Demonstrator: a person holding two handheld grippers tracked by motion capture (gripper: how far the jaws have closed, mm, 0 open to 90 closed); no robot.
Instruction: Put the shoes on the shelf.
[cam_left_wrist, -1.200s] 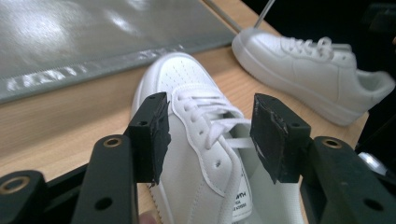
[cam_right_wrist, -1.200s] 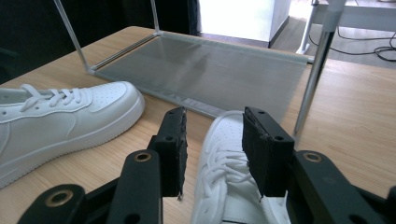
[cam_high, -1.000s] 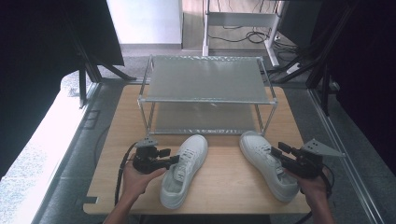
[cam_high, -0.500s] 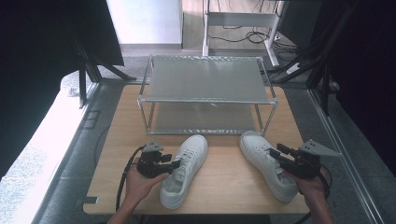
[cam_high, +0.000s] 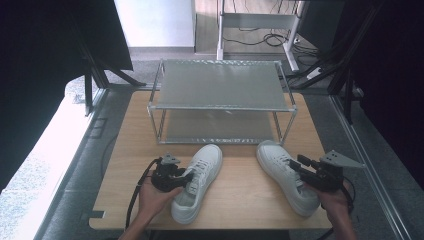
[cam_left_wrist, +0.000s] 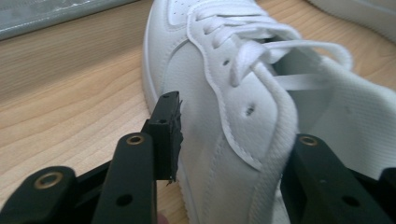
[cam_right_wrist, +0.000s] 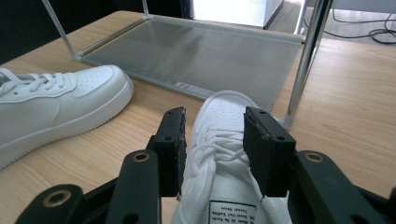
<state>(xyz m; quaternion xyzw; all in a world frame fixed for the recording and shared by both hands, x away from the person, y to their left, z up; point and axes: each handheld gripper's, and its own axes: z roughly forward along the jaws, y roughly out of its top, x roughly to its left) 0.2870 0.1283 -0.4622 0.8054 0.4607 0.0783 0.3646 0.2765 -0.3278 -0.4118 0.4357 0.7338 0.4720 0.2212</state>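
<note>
Two white lace-up shoes lie on the wooden table in front of a metal rack. The left shoe (cam_high: 200, 180) points up and to the right. My left gripper (cam_high: 185, 176) has come in from its left and has just been closing. In the left gripper view the shoe's side wall (cam_left_wrist: 233, 93) stands between the jaws, the outer pad (cam_left_wrist: 169, 135) is close against it, and the other jaw reaches over the collar. The pads do not clamp it. My right gripper (cam_high: 299, 163) lies along the right shoe (cam_high: 280, 167), its jaws either side of the shoe's opening (cam_right_wrist: 219, 154), shut on it.
A two-shelf metal rack (cam_high: 220, 85) stands at the back of the table (cam_high: 240, 200), with bare shelves; its lower shelf (cam_right_wrist: 201, 51) and a leg (cam_right_wrist: 303, 56) are just ahead of the right shoe. Cables and a desk frame lie on the floor beyond.
My left gripper has slid right, up to the left shoe's side, with its jaws narrowing around the side wall. The right gripper and both shoes have stayed put.
</note>
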